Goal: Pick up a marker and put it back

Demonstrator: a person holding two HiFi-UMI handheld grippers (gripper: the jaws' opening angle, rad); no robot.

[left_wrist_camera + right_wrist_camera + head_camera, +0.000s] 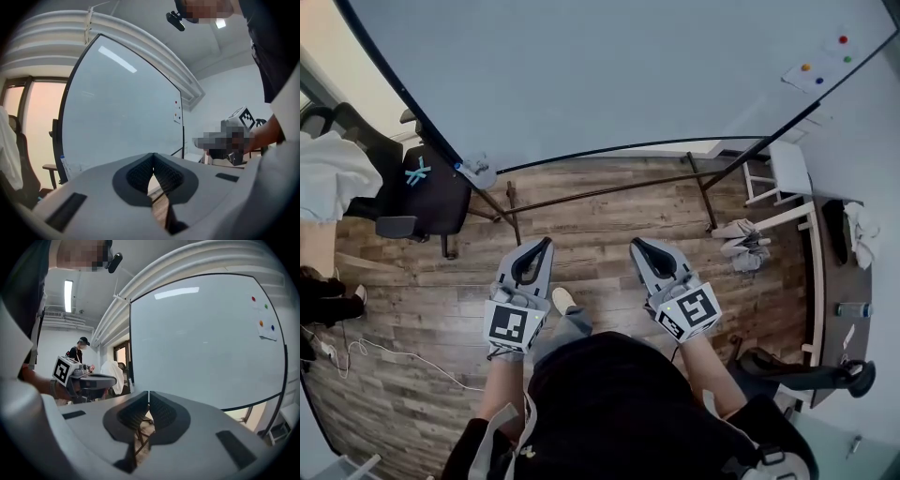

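The head view is looking steeply down; both gripper views are facing the whiteboard (pixel 122 108), which all three are sharing.

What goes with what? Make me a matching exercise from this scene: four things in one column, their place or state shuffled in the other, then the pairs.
1. left gripper
2. office chair
3. paper sheet
4. white cloth

a. held by coloured magnets near the whiteboard's top right corner
b. jaws shut, nothing between them
c. black, by the whiteboard's lower left corner
d. at the head view's far left edge

Pairs: 1-b, 2-c, 3-a, 4-d
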